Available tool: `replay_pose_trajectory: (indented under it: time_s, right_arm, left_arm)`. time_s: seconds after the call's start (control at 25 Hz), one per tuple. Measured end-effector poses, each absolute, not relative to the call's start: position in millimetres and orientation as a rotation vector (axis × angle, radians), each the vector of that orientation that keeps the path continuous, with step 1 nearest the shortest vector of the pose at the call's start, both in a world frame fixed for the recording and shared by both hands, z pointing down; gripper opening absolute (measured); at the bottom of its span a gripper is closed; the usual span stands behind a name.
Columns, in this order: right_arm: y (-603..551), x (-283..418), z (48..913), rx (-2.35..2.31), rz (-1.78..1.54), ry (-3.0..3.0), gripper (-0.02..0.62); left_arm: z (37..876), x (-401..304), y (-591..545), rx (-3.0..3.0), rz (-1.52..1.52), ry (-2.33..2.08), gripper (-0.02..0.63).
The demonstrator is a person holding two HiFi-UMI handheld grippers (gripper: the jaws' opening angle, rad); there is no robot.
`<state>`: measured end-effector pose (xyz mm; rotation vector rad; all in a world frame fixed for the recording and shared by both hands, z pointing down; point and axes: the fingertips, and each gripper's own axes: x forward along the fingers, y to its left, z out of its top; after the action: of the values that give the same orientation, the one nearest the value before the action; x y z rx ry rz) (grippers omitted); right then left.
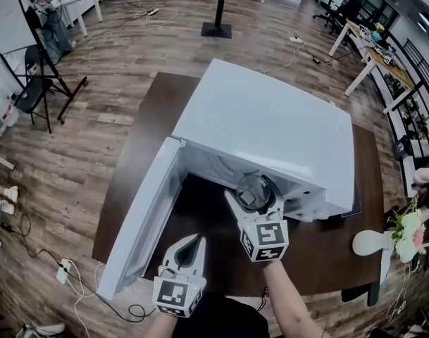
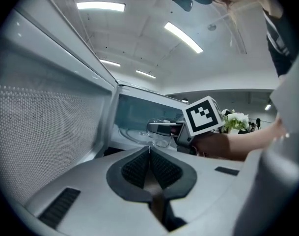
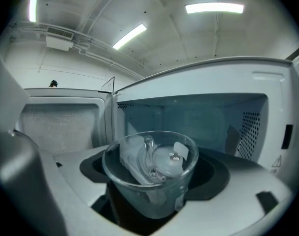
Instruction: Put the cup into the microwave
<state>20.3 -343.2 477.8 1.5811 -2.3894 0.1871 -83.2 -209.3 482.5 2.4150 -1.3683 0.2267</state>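
A clear glass cup (image 3: 150,173) sits upright between the jaws of my right gripper (image 3: 151,181), which is shut on it. In the head view the cup (image 1: 255,191) hangs just in front of the open mouth of the white microwave (image 1: 270,136), with the right gripper (image 1: 255,201) behind it. The microwave door (image 1: 140,220) stands swung open to the left. My left gripper (image 1: 191,241) is shut and empty, low in front of the door. From the left gripper view (image 2: 149,149) the cup (image 2: 160,133) shows ahead at the cavity opening.
The microwave rests on a dark brown table (image 1: 323,259). A white vase with flowers (image 1: 404,231) stands at the table's right edge. Cables (image 1: 73,287) lie on the wooden floor at the left. A black stand (image 1: 48,76) is further back left.
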Motion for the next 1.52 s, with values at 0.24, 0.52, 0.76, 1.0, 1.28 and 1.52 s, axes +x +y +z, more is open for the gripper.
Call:
replay_pose_trajectory:
  time_s: [0.24,0.52,0.76,1.0,1.28,1.52]
  right_arm:
    - [-365.9,12.4,479.3,1.552,0.124,-2.398,0.383]
    - [-390.4,-3.0,479.7,1.481,-0.001,-2.407,0.383]
    - [-409.7,-12.2,484.6,1.432,-0.068,-2.432,0.383]
    - [-426.7,-12.5,491.6,1.414,-0.105,-2.448,0.383]
    - [-448.9,-10.7,491.0,1.425,-0.051,-2.499,0.383]
    - [-458.0,-5.3,493.9,1.455,0.107,-2.548,0.383]
  left_arm:
    - [484.5,-87.6,-225.8,2.41,0.22,-1.386,0.006]
    - [484.1,-91.3,-237.5,2.392,0.201,-1.394,0.006]
    - [489.6,-91.6,-242.4,2.382,0.215,-1.398,0.006]
    - [494.6,-96.3,-247.3,2.36,0.232,-1.425,0.006]
    - [500.7,-100.1,-251.3,2.332,0.235,-1.451,0.006]
    - [504.4,-101.7,-250.7,2.321,0.247,-1.461,0.006]
